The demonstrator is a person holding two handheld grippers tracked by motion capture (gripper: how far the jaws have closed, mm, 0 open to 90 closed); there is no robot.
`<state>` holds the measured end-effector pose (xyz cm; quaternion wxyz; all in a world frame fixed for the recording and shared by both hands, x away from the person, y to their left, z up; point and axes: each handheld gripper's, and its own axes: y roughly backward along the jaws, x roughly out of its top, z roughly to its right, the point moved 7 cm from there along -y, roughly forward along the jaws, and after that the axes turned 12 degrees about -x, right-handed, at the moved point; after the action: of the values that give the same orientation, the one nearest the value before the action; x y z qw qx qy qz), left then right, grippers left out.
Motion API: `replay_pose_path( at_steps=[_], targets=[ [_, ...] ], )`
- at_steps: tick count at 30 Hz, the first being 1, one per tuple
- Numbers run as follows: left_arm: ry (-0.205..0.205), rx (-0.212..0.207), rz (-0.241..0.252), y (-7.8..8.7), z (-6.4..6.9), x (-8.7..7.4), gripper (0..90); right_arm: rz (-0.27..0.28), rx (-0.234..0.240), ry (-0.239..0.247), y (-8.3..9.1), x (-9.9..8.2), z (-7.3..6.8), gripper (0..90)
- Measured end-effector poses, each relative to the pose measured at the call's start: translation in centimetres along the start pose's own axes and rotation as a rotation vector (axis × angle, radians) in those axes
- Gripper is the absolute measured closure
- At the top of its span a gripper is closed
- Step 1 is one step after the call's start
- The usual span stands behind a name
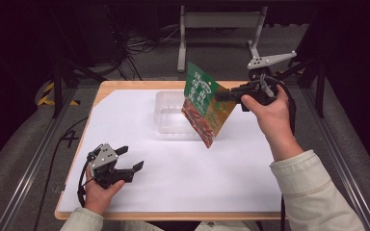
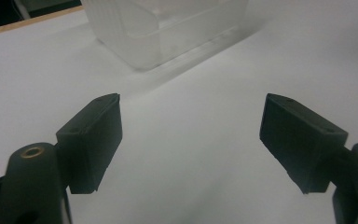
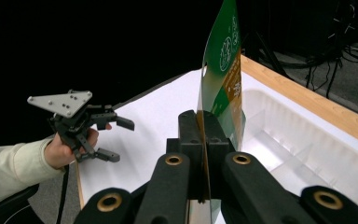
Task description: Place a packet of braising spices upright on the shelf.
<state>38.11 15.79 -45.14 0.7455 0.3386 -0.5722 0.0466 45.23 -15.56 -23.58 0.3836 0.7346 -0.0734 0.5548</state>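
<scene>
A green and orange snack pouch (image 1: 203, 103) is pinched by its edge between the closed jaws of the right gripper (image 1: 223, 95), which is held in the person's right hand (image 1: 268, 111). The pouch is lifted off the table and is seen hanging above the near right part of the clear plastic tray (image 1: 166, 115), tilted, with its upper corner pointing up and its lower corner pointing down towards the white sheet (image 1: 183, 163). In the right gripper view the pouch (image 3: 221, 93) is seen edge-on, standing upright out of the two black jaws, which are pressed together on its thin edge; the clear plastic tray (image 3: 317, 154) lies just to the right of it there, with its dividing walls visible inside. The left gripper (image 1: 129, 159) is held in the left hand (image 1: 101, 192) low over the white sheet, well apart from the tray, on the near left side of it. Its jaws are spread wide and nothing is between them. In the left gripper view the two black jaws are seen far from each other above the white sheet (image 2: 191, 154), and a corner of the clear plastic tray (image 2: 144, 42) is visible beyond them. The left gripper (image 3: 114, 137) is also seen in the right gripper view, far from the tray, with its grey plate on top.
</scene>
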Motion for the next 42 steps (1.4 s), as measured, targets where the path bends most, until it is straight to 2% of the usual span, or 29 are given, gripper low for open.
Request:
replay_pose_path(
  at_steps=[16, 22, 32, 38, 42],
  targets=[
    [-0.004, -0.010, 0.004, 0.0, 0.1, 0.1, 21.8, -0.004, -0.034, 0.008, -4.2, 3.5, 0.6, 90.0],
    [0.000, -0.019, 0.013, -0.1, 0.0, 0.2, 21.8, -0.004, -0.085, 0.033, -5.4, 4.4, 1.0, 90.0],
    [-0.005, -0.024, 0.011, -0.1, -0.1, 0.3, 21.8, -0.023, -0.134, 0.005, -7.7, 4.9, 2.6, 90.0],
    [-0.005, -0.019, 0.010, -0.1, -0.2, 0.3, 21.8, -0.015, -0.139, -0.035, -8.4, 5.0, 3.6, 90.0],
    [-0.003, -0.018, 0.012, -0.1, -0.3, 0.3, 21.8, -0.013, -0.150, -0.044, -8.9, 4.9, 4.2, 90.0]
  ],
)
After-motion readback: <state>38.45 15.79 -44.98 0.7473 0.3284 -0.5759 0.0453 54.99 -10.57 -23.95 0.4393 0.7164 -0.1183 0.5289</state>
